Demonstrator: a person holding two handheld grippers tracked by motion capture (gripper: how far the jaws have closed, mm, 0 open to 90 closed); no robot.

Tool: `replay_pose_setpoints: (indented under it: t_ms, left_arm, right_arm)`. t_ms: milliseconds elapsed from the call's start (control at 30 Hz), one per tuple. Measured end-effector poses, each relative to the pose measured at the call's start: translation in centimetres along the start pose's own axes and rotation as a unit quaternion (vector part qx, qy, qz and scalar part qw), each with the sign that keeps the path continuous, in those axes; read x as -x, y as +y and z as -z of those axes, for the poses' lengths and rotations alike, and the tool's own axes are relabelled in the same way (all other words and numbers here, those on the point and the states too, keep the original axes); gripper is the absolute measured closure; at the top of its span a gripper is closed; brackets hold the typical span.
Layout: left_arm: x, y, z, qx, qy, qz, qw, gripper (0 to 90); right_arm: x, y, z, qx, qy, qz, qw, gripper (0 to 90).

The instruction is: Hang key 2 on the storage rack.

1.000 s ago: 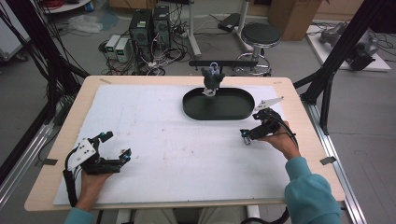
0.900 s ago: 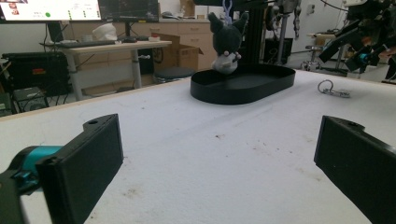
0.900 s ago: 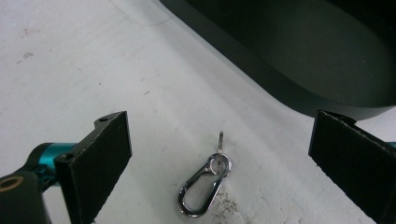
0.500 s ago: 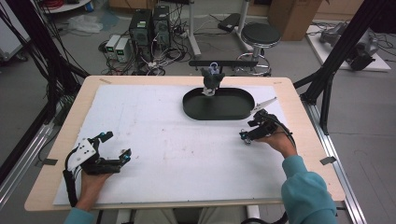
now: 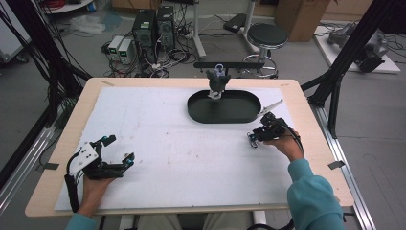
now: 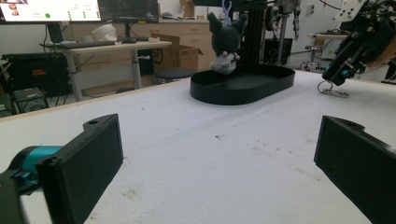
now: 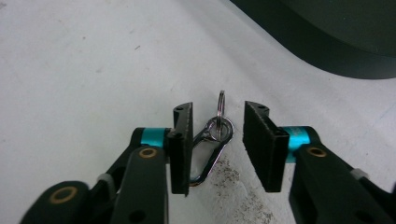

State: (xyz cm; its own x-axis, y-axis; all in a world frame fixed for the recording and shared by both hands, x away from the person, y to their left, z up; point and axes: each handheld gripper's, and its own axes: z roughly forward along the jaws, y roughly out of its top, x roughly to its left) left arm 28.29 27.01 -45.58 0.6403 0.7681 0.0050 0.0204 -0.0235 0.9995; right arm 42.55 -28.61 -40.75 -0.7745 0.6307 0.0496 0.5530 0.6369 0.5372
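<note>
From the high view, the right gripper (image 5: 254,138) is tipped down onto the white mat (image 5: 158,120) at the right, just near of the black tray (image 5: 249,111), and the key clip is too small to make out under it. The left gripper (image 5: 119,151) rests at the near left with its jaws spread wide and nothing between them. The tray sits at the far middle of the mat and holds a dark plush toy (image 5: 218,84) standing upright at its far rim; the rest of the tray floor looks bare.

In the left gripper view, the metal key clip (image 6: 332,90) lies flat on the mat, under the tip of the right gripper (image 6: 344,72) and right of the tray (image 6: 243,88), with the toy (image 6: 225,44) upright inside.

In the right gripper view, the jaws stand apart, released, straddling the key clip (image 7: 210,144); the left pad touches or nearly touches it and the right pad is clear. The clip is thin and lies flat, so closing may let the pads ride over it or pinch just one ring (image 7: 221,101), leaving the clip to swing or slip out. The off-centre position could also push it sideways on closing.
</note>
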Motion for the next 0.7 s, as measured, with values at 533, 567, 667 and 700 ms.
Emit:
replay_pose_setpoints:
  t_ms: [533,567,667,700]
  left_arm:
    - [0.0,0.0,0.0,0.0,0.0,0.0,1.0,1.7]
    - [0.0,-0.01,0.0,0.001,0.0,0.0,1.0,1.7]
    - [0.0,0.0,0.01,0.0,0.0,0.0,1.0,1.7]
    - [0.0,0.0,0.01,0.0,0.0,0.0,1.0,1.7]
  right_arm:
    - [-0.14,0.26,-0.45,-0.013,-0.004,-0.002,0.9999,81.1]
    - [-0.14,0.28,-0.47,-0.014,-0.006,0.0,0.9999,81.7]
    - [-0.15,0.3,-0.55,-0.013,-0.007,-0.001,0.9999,82.4]
    - [-0.16,0.32,-0.56,-0.014,-0.006,0.0,0.9999,83.5]
